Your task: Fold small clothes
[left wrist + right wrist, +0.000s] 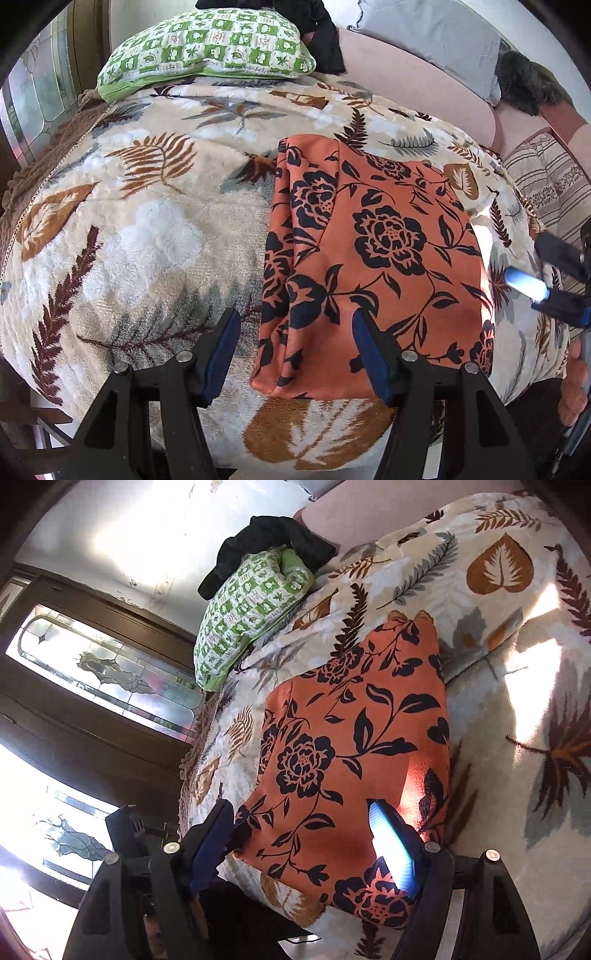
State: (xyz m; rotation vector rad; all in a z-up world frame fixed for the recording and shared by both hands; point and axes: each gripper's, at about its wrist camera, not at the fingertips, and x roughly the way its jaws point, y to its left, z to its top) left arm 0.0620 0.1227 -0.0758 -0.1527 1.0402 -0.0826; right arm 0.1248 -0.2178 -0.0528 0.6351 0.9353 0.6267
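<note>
An orange garment with a dark floral print (pixel 373 258) lies folded into a rough rectangle on the leaf-patterned blanket (pixel 147 229). It also shows in the right wrist view (pixel 351 753). My left gripper (pixel 295 350) is open and empty, hovering over the garment's near left edge. My right gripper (pixel 303 842) is open and empty above the garment's near end. It also shows at the right edge of the left wrist view (pixel 554 273), off the garment's right side.
A green checked pillow (pixel 210 44) lies at the head of the bed with a black garment (pixel 317 33) behind it. A pink cushion (pixel 413 81) and striped bedding (pixel 550 184) lie to the right. A stained-glass door (pixel 96 672) stands beyond the bed's edge.
</note>
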